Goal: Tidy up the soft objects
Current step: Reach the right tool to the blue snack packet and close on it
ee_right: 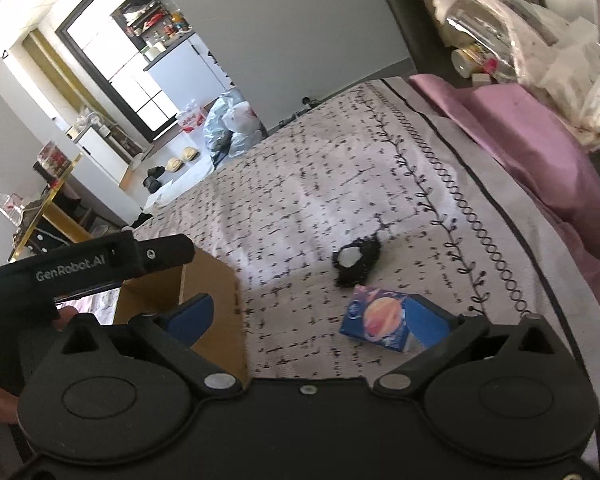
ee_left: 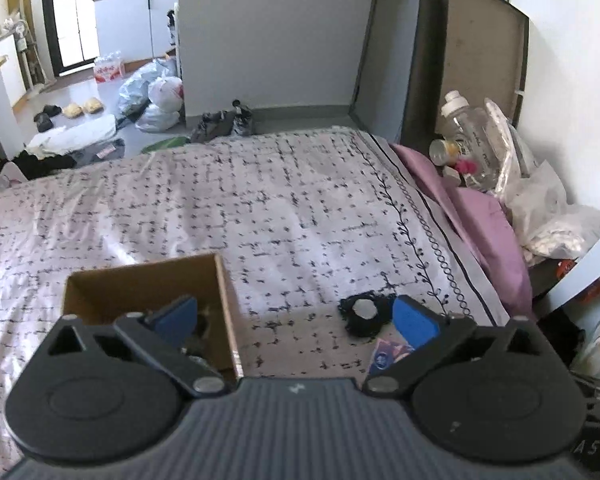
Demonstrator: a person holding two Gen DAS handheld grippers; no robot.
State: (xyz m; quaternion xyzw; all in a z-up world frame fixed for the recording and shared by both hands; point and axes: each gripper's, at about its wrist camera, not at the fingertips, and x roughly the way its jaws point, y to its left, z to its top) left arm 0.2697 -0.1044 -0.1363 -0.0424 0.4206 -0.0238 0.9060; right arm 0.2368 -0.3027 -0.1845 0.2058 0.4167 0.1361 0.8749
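Grippers spread wide over a patterned bedspread point(ee_left: 260, 208), nothing held.

Left gripper point(ee_left: 296, 316) and right gripper point(ee_right: 310, 320) both gape empty. A black fuzzy object point(ee_right: 356, 260) and a blue planet-print pouch point(ee_right: 378, 318), half hidden by a right fingertip point(ee_right: 428, 326), lie beside the cardboard box point(ee_left: 148, 284), whose contents are dark and unreadable.

The left tool point(ee_left: 296, 316) hangs over the bed point(ee_left: 260, 208) with its blue pads spread wide. Left of the black fuzzy object point(ee_left: 365, 314) sits an open cardboard box point(ee_left: 148, 280). A small blue packet point(ee_left: 386, 354) lies just below the fuzzy object.
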